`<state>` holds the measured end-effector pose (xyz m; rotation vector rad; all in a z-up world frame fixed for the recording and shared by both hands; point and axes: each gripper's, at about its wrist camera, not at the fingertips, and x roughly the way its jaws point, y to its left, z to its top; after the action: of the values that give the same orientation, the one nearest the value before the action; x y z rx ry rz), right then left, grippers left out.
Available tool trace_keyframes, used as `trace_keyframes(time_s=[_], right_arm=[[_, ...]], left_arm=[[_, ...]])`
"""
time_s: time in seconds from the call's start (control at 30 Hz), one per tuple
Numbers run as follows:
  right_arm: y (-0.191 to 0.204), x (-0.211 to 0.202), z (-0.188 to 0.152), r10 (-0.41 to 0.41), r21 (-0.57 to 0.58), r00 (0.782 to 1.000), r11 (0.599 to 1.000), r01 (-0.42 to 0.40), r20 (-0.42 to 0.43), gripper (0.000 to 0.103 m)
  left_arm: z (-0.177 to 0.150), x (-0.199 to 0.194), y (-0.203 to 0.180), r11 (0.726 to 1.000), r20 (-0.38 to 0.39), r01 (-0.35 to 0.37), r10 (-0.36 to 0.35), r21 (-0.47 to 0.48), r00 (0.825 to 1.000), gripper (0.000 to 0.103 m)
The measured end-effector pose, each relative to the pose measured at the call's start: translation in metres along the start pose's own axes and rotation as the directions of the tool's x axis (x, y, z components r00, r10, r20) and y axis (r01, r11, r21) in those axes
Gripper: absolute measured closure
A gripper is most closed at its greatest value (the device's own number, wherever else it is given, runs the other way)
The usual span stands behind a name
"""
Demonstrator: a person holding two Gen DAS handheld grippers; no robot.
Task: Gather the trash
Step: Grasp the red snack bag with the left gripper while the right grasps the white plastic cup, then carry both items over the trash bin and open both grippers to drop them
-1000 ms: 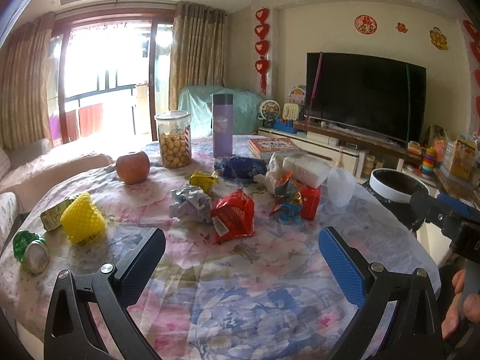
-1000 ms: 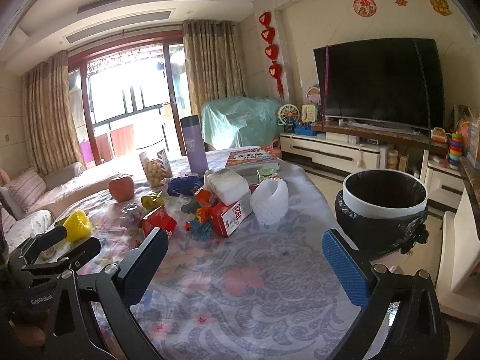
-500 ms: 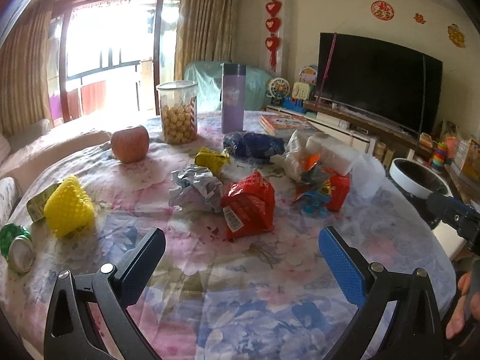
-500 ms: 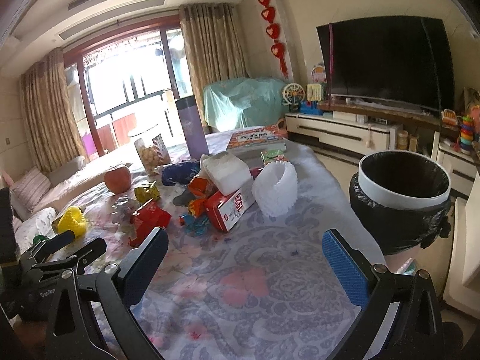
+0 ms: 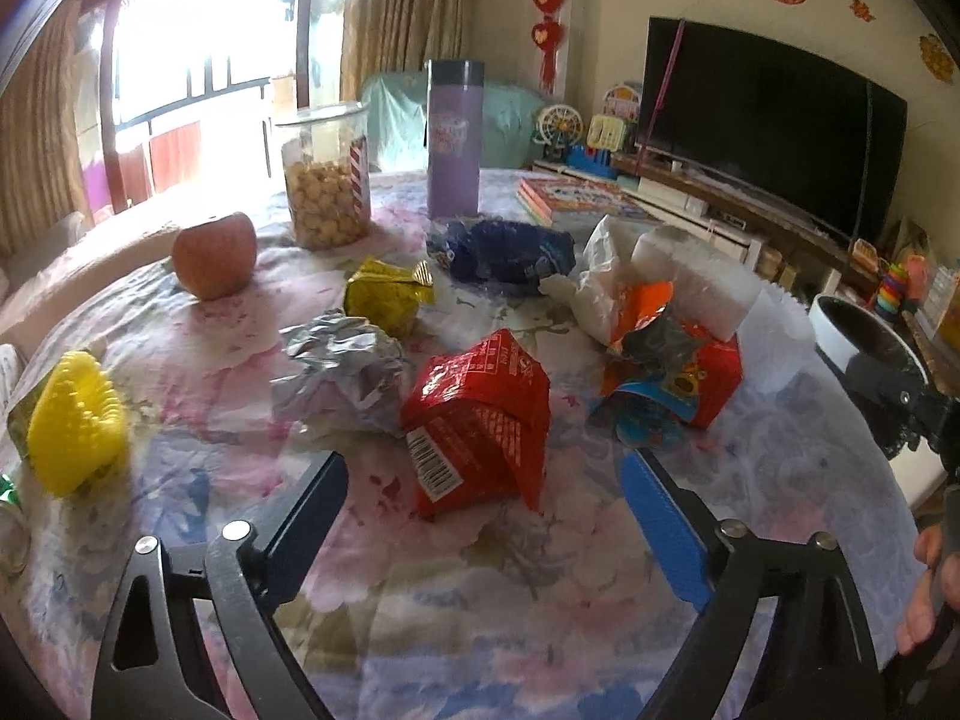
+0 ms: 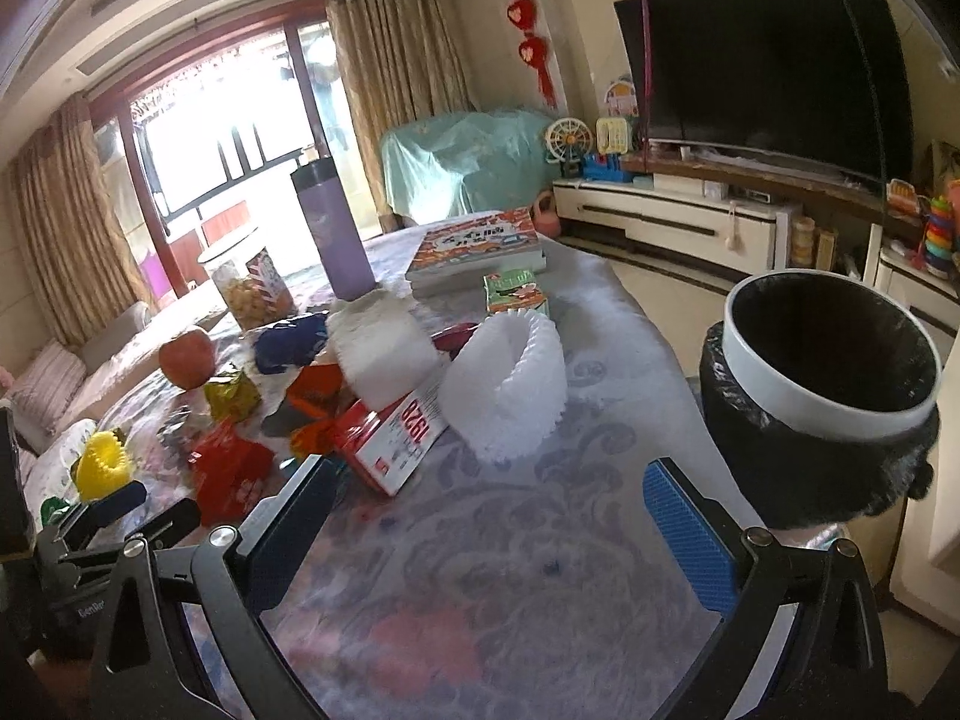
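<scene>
Since all the trash sits on the table (image 5: 480, 630), nothing looks collected | left gripper (image 5: 483, 501) wide open, empty, red wrapper (image 5: 480, 420) just ahead between its fingers | right gripper (image 6: 489, 510) wide open, empty over bare cloth | bin (image 6: 834, 372) off the right table edge, path clear

Window (image 5: 180, 90) glare, slight blur, fisheye-warped edges.
</scene>
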<state>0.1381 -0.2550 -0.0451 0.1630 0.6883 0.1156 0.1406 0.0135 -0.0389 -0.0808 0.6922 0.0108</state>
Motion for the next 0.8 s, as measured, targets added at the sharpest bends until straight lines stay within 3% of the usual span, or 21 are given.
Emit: trace_keyframes(time_s=[0.1, 0.37, 0.5, 0.53, 0.8], right_arm=[[-0.004, 0.016, 0.006, 0.006, 0.006, 1.000, 1.000, -0.006, -0.029, 0.006], [-0.016, 0.061, 0.016, 0.043, 0.034, 0.990, 0.999, -0.039, -0.137, 0.025], [-0.024, 0.071, 0.015, 0.073, 0.057, 0.984, 0.996, -0.064, -0.163, 0.065], [-0.025, 0.069, 0.015, 0.073, 0.059, 0.984, 0.996, -0.064, -0.160, 0.071], [-0.033, 0.040, 0.007, 0.107, 0.087, 0.987, 0.992, -0.096, -0.121, 0.077]], left_arm=[[0.006, 0.013, -0.001, 1.000, -0.027, -0.004, 0.004, -0.012, 1.000, 0.014], [0.013, 0.042, 0.007, 0.997, -0.129, 0.016, -0.025, -0.070, 0.991, 0.053], [0.014, 0.044, 0.012, 0.995, -0.127, 0.038, -0.049, -0.091, 0.991, 0.062], [0.015, 0.044, 0.012, 0.995, -0.122, 0.045, -0.056, -0.090, 0.991, 0.072], [0.006, 0.016, -0.005, 0.994, -0.080, 0.096, -0.099, -0.046, 0.992, 0.076]])
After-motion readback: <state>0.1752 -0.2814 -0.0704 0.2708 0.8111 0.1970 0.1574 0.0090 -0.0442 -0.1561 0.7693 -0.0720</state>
